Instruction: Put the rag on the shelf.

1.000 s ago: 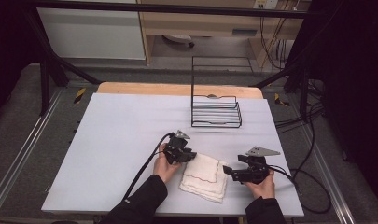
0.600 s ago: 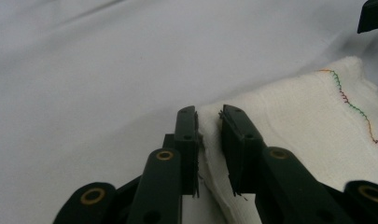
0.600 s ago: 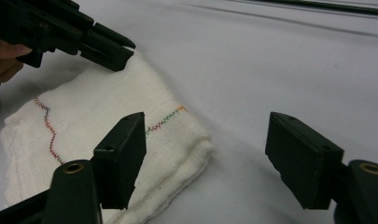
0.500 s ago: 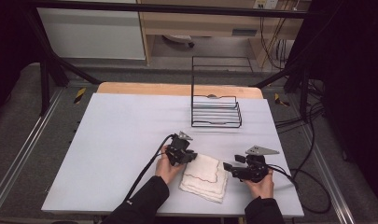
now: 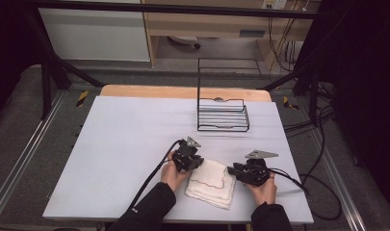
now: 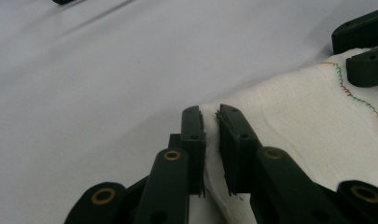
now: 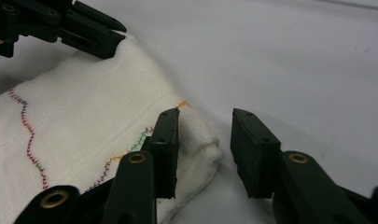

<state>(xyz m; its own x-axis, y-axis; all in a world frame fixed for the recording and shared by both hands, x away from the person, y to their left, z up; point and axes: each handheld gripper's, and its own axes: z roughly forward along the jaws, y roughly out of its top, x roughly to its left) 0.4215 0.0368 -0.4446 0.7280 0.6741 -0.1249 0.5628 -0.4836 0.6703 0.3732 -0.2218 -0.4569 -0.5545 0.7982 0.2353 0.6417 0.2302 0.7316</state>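
In the left gripper view, the left tool [image 6: 211, 116] has its two black jaws nipped on the raised edge of a white folded cloth [image 6: 298, 121] lying on the pale desk [image 6: 93, 84], while the right tool [image 6: 364, 46] rests at the cloth's far corner beside multicoloured zigzag stitching [image 6: 352, 91].
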